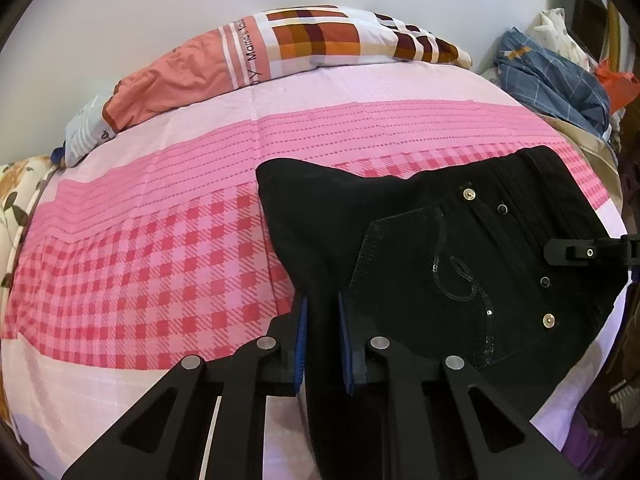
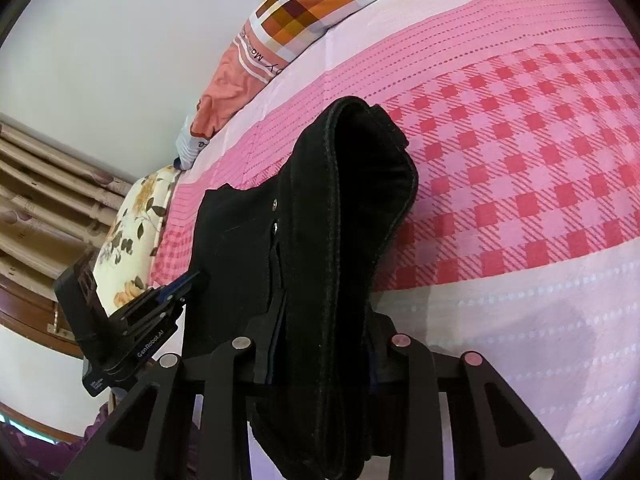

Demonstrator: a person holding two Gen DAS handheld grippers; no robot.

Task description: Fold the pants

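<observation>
Black pants (image 1: 440,240) with studs and a sequined back pocket hang above the pink checked bed sheet (image 1: 160,264). My left gripper (image 1: 322,312) is shut on the pants' edge near the pocket, blue pads pinching the cloth. My right gripper (image 2: 324,320) is shut on a thick bunch of the pants (image 2: 352,200) at the waistband. The right gripper shows at the right edge of the left wrist view (image 1: 580,252). The left gripper shows at the left in the right wrist view (image 2: 180,288). The legs hang down out of sight.
A pillow (image 1: 280,48) with an orange and brown check lies at the bed's head by the white wall. A floral cushion (image 2: 132,232) sits at the bed's side. A pile of clothes (image 1: 560,80) lies at the far right.
</observation>
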